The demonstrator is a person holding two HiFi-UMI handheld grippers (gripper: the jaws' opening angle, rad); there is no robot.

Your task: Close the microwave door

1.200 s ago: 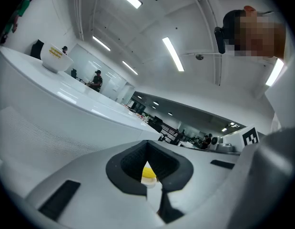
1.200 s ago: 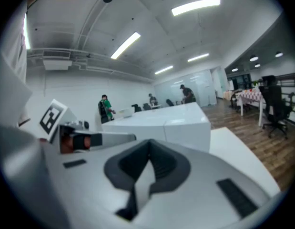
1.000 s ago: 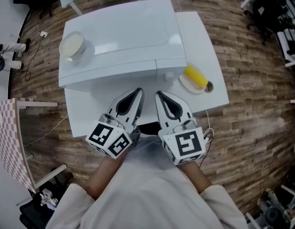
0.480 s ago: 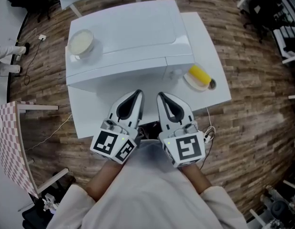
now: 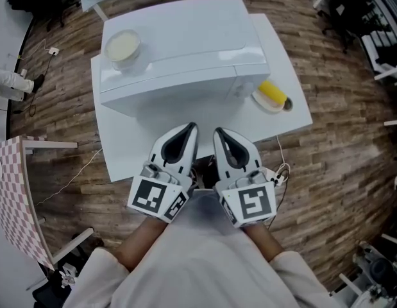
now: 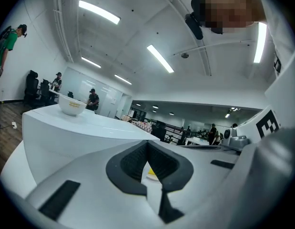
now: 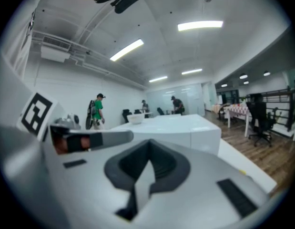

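A white microwave (image 5: pixel 179 43) stands on a white table (image 5: pixel 121 153) over a wood-plank floor, its long side running left to right across the head view with the left end a little nearer us, and its front turned toward us. The door (image 5: pixel 179 95) lies flush with the body, with no gap showing in any view. A round bowl (image 5: pixel 122 45) sits on the microwave's top at its left rear corner; its inside looks pale cream, and we cannot tell whether that is a filling or the bowl itself. On the table just beside the microwave's right front corner rests a shallow dish (image 5: pixel 261 103) holding a yellow oblong piece (image 5: pixel 272 92). We hold the left gripper (image 5: pixel 190 129) and the right gripper (image 5: pixel 219 132) side by side over the near part of the table, both aimed at the microwave's front and both apart from it. In each gripper's own view the jaws meet at their tips with nothing between them — empty and closed. Against the frame a second earlier, the tips, then just at the foot of the microwave's front, now stand back with a strip of bare table between them and the door — and the microwave, bowl and dish sit higher and further right in the head view, while neither gripper's jaws have changed.
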